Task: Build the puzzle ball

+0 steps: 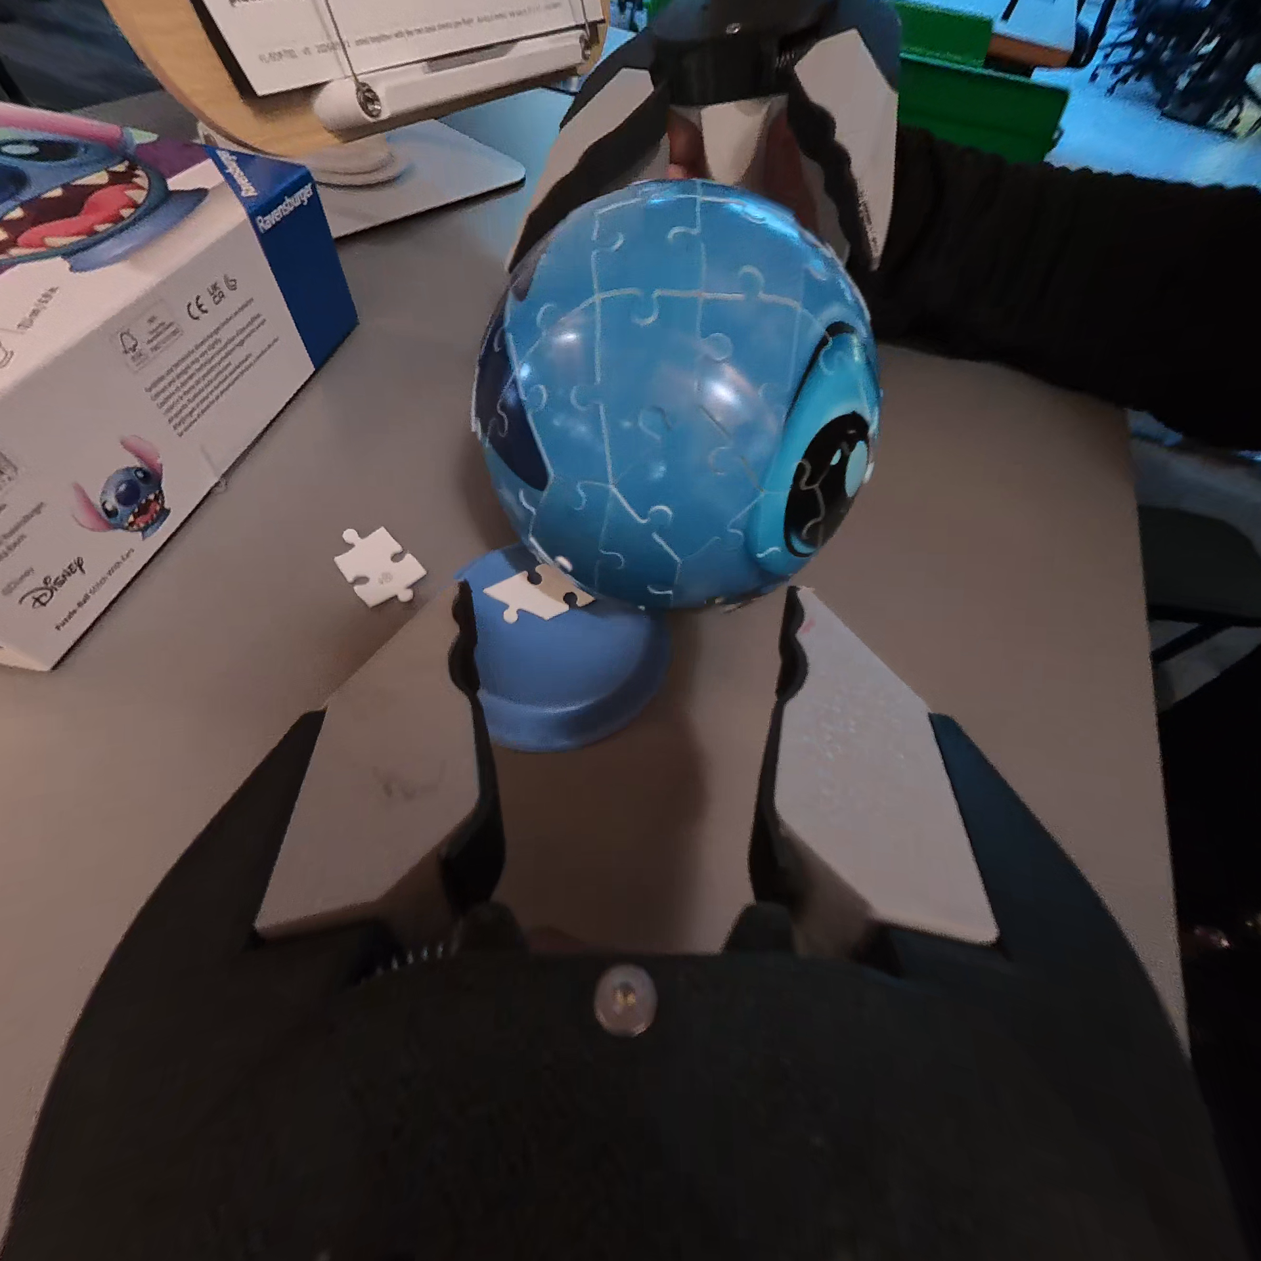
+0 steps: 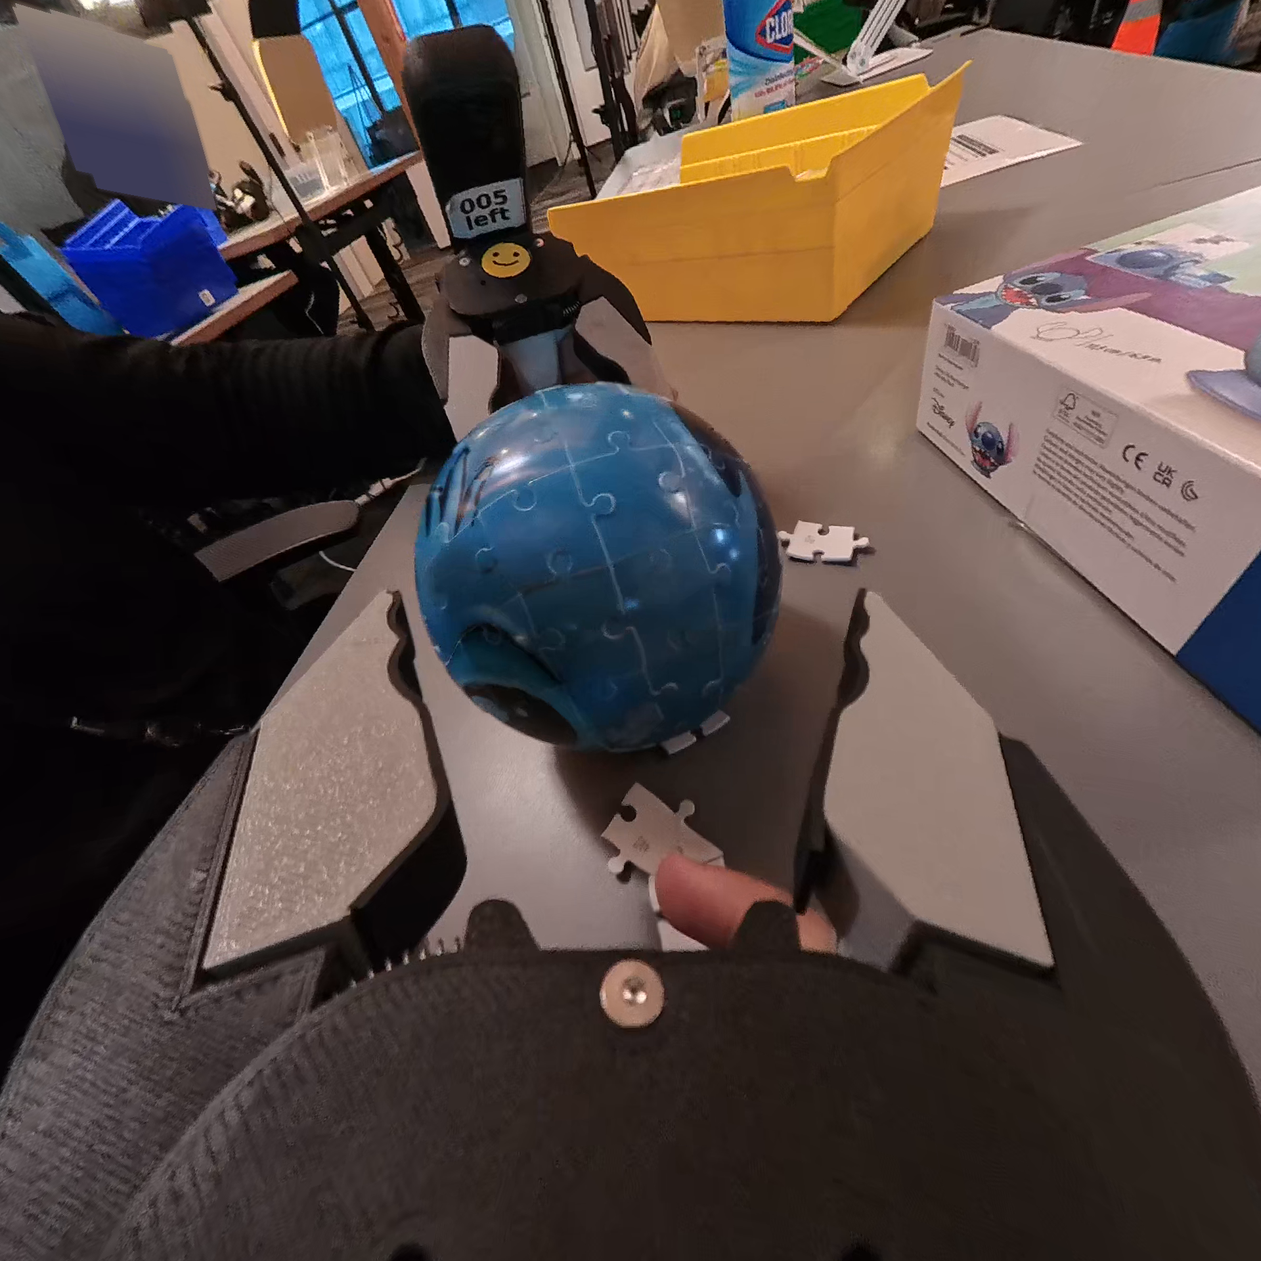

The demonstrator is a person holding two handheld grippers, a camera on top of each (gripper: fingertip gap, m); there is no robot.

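Now we're late in the build: the ball (image 1: 675, 416) fills the middle of the left wrist view, nearly closed, with a gap showing down its left edge. Our left gripper (image 1: 624, 600) sits at the bottom of that frame, fingers apart, gripping nothing. The right gripper (image 2: 628, 614) is spread too, the ball between its tips; we can't tell if they touch it. In the lower middle of the right wrist view a bare fingertip (image 2: 709, 887) presses a loose piece (image 2: 648, 836) white side up. Another piece (image 1: 379, 566) waits at left of centre, one more on the blue stand (image 1: 566, 675). Next, we reckon, a piece gets lifted, flipped and aligned with the gap.
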